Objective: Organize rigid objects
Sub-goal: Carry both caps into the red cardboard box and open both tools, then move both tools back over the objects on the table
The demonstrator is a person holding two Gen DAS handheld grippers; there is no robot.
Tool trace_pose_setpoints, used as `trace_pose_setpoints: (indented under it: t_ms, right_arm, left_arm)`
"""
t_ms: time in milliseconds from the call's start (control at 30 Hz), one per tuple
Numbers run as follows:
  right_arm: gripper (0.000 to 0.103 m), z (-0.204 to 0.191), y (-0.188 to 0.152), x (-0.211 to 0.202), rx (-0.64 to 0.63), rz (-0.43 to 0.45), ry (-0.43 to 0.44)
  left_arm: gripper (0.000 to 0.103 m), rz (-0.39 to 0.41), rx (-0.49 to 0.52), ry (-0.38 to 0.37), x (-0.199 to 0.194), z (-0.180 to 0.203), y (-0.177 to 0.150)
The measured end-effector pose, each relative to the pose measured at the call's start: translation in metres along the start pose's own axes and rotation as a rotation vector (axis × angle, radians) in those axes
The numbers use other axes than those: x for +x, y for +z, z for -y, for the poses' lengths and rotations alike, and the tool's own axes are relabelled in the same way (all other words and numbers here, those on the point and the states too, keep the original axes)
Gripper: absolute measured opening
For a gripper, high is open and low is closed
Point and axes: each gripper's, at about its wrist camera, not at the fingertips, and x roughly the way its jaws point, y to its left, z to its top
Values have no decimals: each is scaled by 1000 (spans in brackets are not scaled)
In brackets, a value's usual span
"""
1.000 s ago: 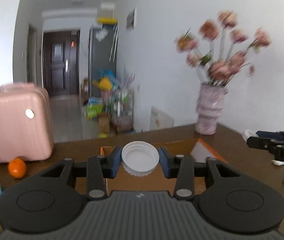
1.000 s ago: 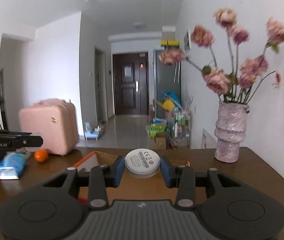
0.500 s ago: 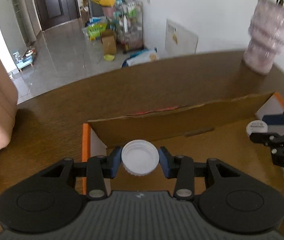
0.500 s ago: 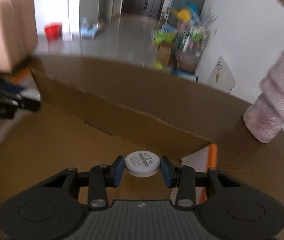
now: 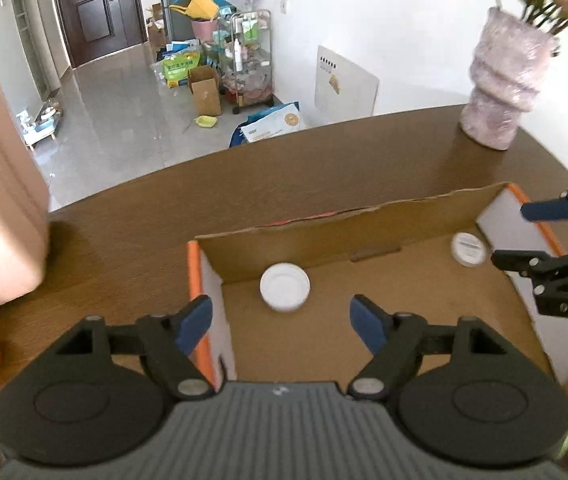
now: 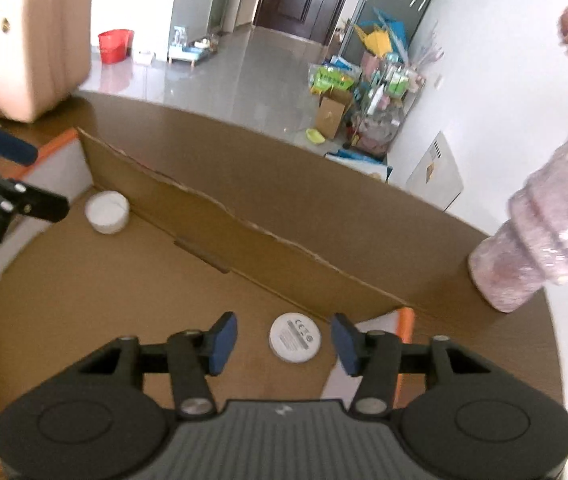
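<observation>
Cardboard box (image 5: pixel 364 236), shallow and open-topped with orange edges, sits on a brown wooden table (image 5: pixel 243 184). We see two small round things lying on its floor. From the left wrist view, a white plastic lid (image 5: pixel 285 287), rim up and ribbed round the side, lies at about twelve o'clock of our left gripper (image 5: pixel 279 318), near the box's far wall. Its blue pads stand apart and are opening, with the lid beyond them and untouched. From the right wrist view, a white puck-like disc (image 6: pixel 295 337) with grey printed markings, too small for us to read, lies between the pads of our right gripper (image 6: pixel 284 343). Those jaws are opening too, clear of the disc on both sides. A pink textured vase (image 6: pixel 544 248) stands at two o'clock.
</observation>
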Motion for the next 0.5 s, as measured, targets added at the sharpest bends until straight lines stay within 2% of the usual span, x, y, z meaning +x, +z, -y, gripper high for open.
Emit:
trace_pose_setpoints:
  t_ms: [100, 167, 233, 367, 500]
  right_arm:
    - [65, 3, -8, -48, 18, 52, 14]
    - [68, 6, -20, -83, 40, 97, 44]
    - [78, 2, -42, -126, 55, 165, 59]
    - [80, -8, -90, -191, 86, 257, 84]
    - [84, -20, -137, -238, 115, 349, 88]
  left_arm:
    - [83, 33, -11, 15, -46, -3, -7]
    - [86, 90, -48, 14, -85, -6, -20]
    - [95, 172, -86, 0, -123, -6, -39]
    - [101, 292, -100, -6, -186, 3, -91]
    - [103, 413, -55, 46, -231, 28, -159]
